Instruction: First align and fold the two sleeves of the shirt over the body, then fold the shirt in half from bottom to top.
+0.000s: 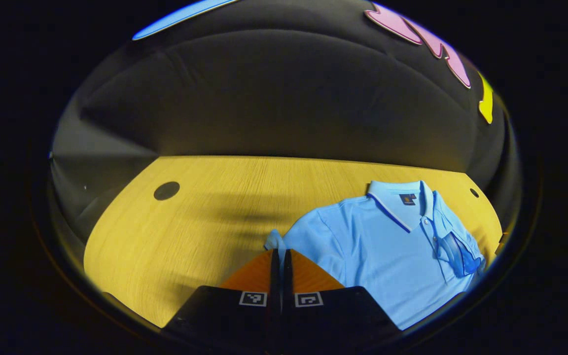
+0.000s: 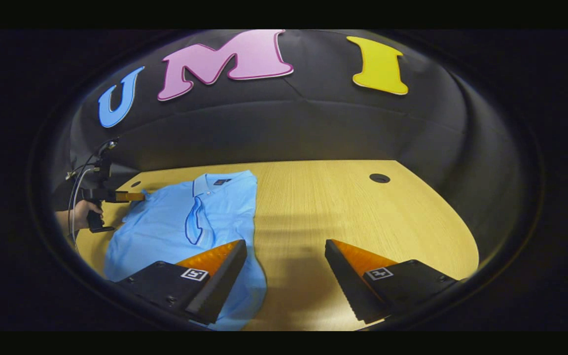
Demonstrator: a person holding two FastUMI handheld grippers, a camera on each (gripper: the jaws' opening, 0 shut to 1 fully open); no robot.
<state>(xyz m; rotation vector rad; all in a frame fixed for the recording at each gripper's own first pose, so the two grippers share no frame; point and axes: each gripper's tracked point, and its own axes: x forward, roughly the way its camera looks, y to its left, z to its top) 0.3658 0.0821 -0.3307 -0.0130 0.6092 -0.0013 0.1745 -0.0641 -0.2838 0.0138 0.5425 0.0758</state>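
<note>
A light blue polo shirt (image 1: 387,246) lies face up on the wooden table (image 1: 190,227), collar toward the far wall. One sleeve (image 1: 456,254) is folded over the chest. My left gripper (image 1: 281,251) is shut on the cuff of the other sleeve (image 1: 275,240), at the shirt's near-left side. In the right gripper view the shirt (image 2: 165,231) lies at the left, with its folded sleeve (image 2: 195,222) on the body. The left gripper (image 2: 133,196) holds the outer sleeve there, a hand (image 2: 79,214) behind it. My right gripper (image 2: 285,244) is open above bare table, its left finger (image 2: 220,276) over the shirt's hem side.
The table has round cable holes (image 1: 166,190) (image 2: 379,178) near its far corners. The black cloth wall closes off the far edge of the table. Bare wood (image 2: 353,212) stretches to the right of the shirt in the right gripper view. Cables (image 2: 79,172) hang by the left gripper.
</note>
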